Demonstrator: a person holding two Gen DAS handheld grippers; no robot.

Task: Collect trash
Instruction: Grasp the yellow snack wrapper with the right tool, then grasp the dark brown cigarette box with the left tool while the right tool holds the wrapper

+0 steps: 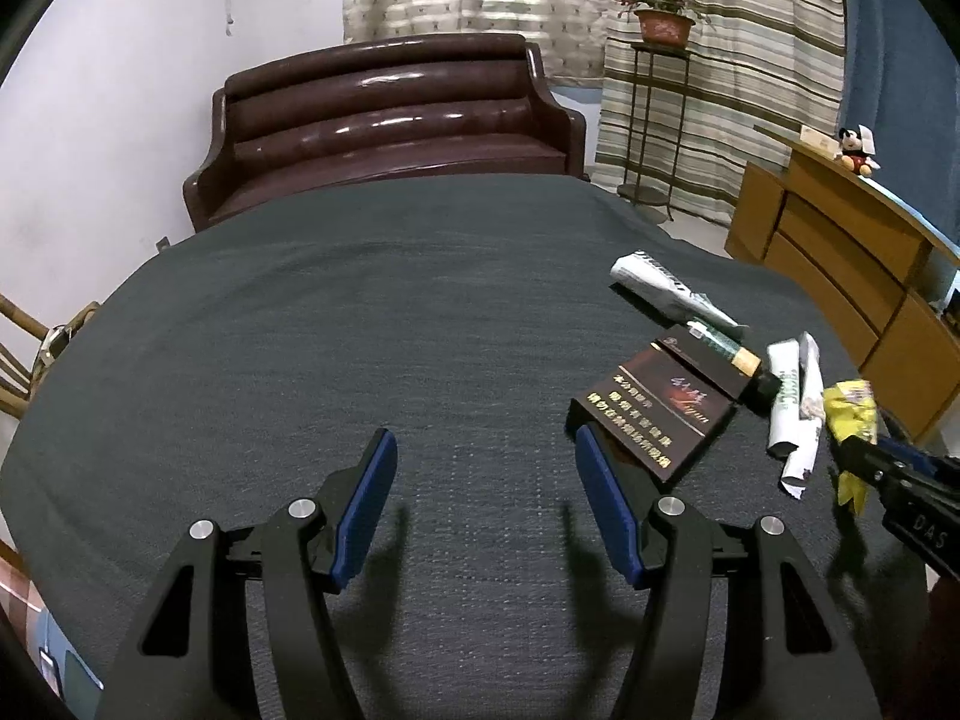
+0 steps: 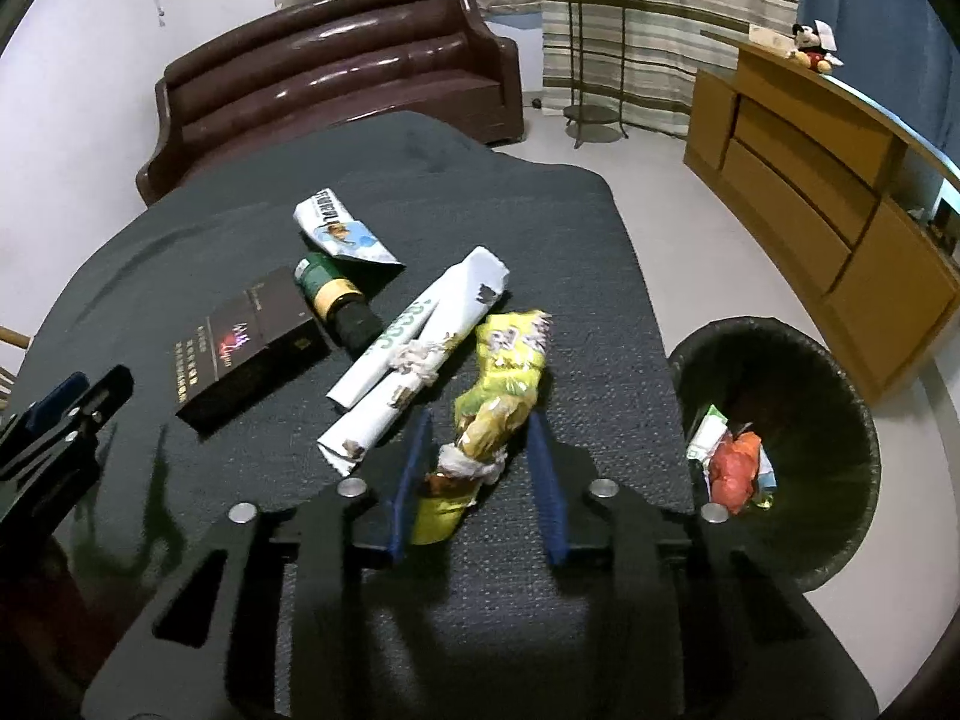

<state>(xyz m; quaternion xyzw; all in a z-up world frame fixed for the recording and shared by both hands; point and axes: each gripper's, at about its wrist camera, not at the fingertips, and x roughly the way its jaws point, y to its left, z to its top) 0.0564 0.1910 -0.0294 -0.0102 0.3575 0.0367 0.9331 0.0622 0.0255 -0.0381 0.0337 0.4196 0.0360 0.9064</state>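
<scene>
Yellow wrapper [image 2: 501, 384] lies between the right gripper [image 2: 480, 420] fingers.
Whether the blue pads press on it I cannot tell. The left gripper [image 1: 483, 444] fingers are released, beside a dark cigarette box [image 1: 654, 414]. A black bin [image 2: 780, 360] beside the surface holds orange and white scraps [image 2: 735, 465]. The dark cloth-covered surface [image 2: 540, 228] also carries rolled papers [image 2: 420, 354] and a green bottle [image 2: 336, 294]; a brown sofa [image 2: 336, 60] stands behind.

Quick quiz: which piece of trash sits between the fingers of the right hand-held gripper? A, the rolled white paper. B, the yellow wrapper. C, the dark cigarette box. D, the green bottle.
B: the yellow wrapper lies between the blue fingers of the right hand-held gripper; the others lie further left.
</scene>
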